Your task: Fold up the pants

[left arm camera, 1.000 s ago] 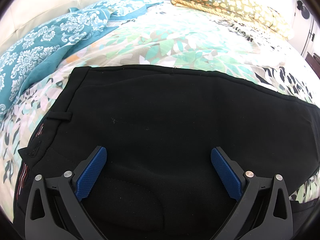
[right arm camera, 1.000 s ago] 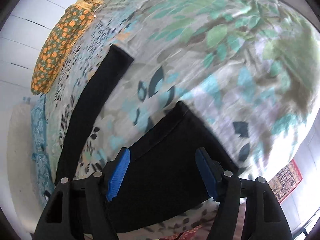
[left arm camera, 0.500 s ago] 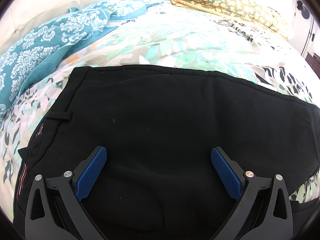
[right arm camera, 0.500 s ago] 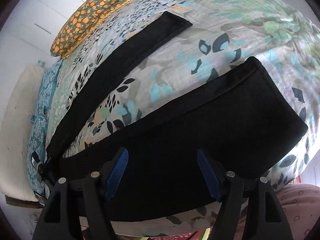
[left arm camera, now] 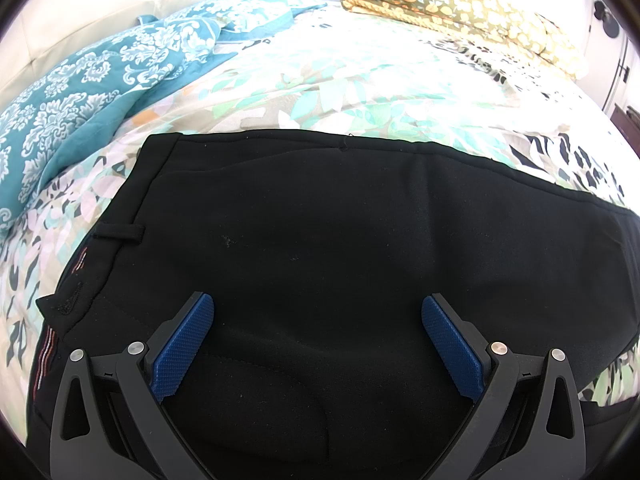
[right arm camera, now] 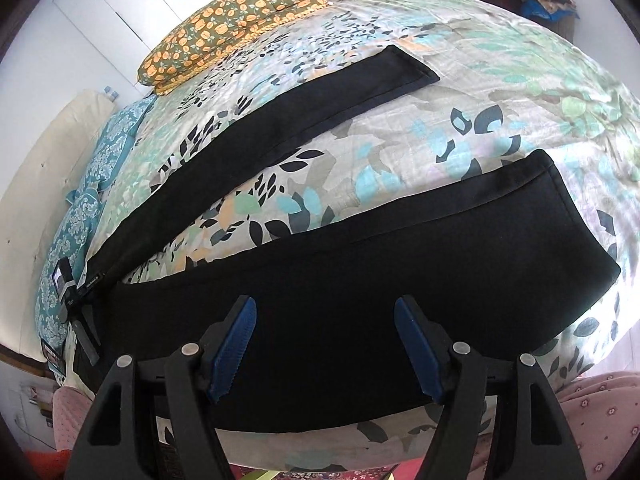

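The black pants lie flat on the flowery bed, with two legs spread apart. The left gripper and right gripper both have jaws spread wide, holding nothing. To fold well, grab the near leg's edge and lay it on the far leg. There are two pillows.

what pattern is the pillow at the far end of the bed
Olive green with orange pumpkin-like fruit, clearest on the pillow in the right wrist view.
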Demonstrator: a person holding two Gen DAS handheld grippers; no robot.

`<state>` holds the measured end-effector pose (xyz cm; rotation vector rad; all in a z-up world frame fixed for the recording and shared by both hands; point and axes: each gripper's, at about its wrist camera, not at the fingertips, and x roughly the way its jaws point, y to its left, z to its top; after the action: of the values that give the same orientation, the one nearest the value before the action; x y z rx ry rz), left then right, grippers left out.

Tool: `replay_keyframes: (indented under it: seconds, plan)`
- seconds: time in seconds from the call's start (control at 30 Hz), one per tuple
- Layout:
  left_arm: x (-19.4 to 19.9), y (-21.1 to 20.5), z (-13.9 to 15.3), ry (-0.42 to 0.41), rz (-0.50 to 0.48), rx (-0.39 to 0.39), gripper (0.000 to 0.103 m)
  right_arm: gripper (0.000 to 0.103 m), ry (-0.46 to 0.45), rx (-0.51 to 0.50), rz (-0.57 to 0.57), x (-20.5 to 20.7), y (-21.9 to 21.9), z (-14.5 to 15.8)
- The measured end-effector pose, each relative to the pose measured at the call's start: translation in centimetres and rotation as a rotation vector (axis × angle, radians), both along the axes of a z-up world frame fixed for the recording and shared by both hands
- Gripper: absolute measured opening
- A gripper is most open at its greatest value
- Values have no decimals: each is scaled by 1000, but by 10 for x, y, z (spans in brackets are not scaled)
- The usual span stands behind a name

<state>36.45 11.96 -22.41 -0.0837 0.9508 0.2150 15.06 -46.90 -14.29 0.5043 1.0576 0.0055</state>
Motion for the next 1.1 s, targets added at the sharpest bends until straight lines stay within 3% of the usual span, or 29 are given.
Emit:
replay_keyframes:
  seconds: [0.67,1.1]
  plan:
    - [0,0,0,1,0,0,103,72,-4,-3,29,4,11,-3]
    - [0,0,0,1,1,1,103,72,10,-44,134,16,37,-13]
